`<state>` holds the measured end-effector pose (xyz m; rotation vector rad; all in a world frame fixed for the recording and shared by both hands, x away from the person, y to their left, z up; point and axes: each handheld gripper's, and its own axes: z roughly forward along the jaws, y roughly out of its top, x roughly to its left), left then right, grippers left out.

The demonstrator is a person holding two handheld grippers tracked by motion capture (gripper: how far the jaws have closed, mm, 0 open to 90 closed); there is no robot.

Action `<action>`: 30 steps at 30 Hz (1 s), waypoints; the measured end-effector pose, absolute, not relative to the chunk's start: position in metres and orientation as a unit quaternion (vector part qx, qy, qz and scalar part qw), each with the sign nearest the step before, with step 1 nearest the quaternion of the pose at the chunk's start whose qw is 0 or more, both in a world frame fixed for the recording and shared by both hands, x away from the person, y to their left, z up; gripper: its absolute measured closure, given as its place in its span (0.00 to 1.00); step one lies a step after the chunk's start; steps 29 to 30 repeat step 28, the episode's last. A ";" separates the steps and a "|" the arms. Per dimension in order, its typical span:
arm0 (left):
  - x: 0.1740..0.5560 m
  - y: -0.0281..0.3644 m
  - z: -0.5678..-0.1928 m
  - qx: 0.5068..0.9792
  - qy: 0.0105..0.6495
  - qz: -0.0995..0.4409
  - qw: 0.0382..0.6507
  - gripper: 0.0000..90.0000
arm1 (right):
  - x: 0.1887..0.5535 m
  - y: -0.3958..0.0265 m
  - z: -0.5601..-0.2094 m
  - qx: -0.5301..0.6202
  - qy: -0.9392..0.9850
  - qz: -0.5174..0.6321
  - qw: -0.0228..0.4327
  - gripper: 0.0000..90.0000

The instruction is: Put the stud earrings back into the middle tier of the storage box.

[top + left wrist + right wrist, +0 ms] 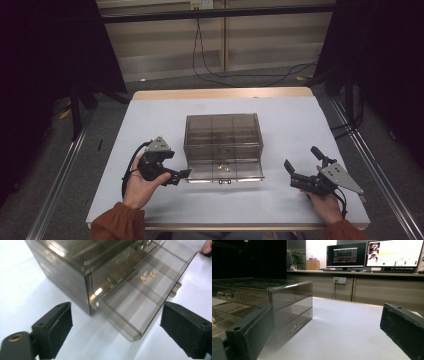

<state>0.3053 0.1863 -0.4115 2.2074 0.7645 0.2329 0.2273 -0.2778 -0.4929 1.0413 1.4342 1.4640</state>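
On the left side of the bench (150, 115), toward its near edge, the left gripper (186, 174) lies in a hand (140, 186) and points at the left front corner of the pulled-out drawer (225, 172). Its jaws stand wide apart with nothing between them — released. The left gripper view shows that drawer corner just ahead of the two black pads (61, 327), not touched by either.

In the middle of the bench stands the smoky clear drawer box (223, 131), well back from the near edge. Its bottom drawer is drawn out toward the person, and two small gold pieces (223, 165) lie on the drawer floor near the box front; in the left gripper view they glint inside the drawer (147, 276).

On the right side, near the bench's near edge, the right gripper (300, 170) rests in the other hand (327, 202), well apart from the box — its jaws open too, holding nothing. The right gripper view shows the box's side (289, 307) off to the left and monitors (372, 253) beyond the far edge.
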 end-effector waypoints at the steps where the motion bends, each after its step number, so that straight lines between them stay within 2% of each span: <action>1: 0.304 0.188 -0.414 0.865 0.306 0.093 0.386 0.07 | 0.227 -0.278 -0.493 0.414 0.569 0.581 0.409 0.00; 7: 0.297 0.205 -0.425 0.851 0.332 0.091 0.396 0.06 | 0.227 -0.278 -0.493 0.414 0.569 0.581 0.409 0.00; 13: 0.286 0.222 -0.436 0.837 0.361 0.111 0.397 0.07 | 0.227 -0.278 -0.493 0.413 0.569 0.581 0.409 0.00; 17: 0.276 0.229 -0.443 0.836 0.358 0.126 0.395 0.07 | 0.227 -0.278 -0.493 0.414 0.569 0.581 0.409 0.00; 23: 0.268 0.242 -0.449 0.814 0.374 0.150 0.419 0.07 | 0.227 -0.278 -0.493 0.414 0.569 0.581 0.409 0.00; 30: 0.265 0.247 -0.451 0.800 0.390 0.144 0.432 0.06 | 0.227 -0.278 -0.493 0.414 0.569 0.581 0.409 0.00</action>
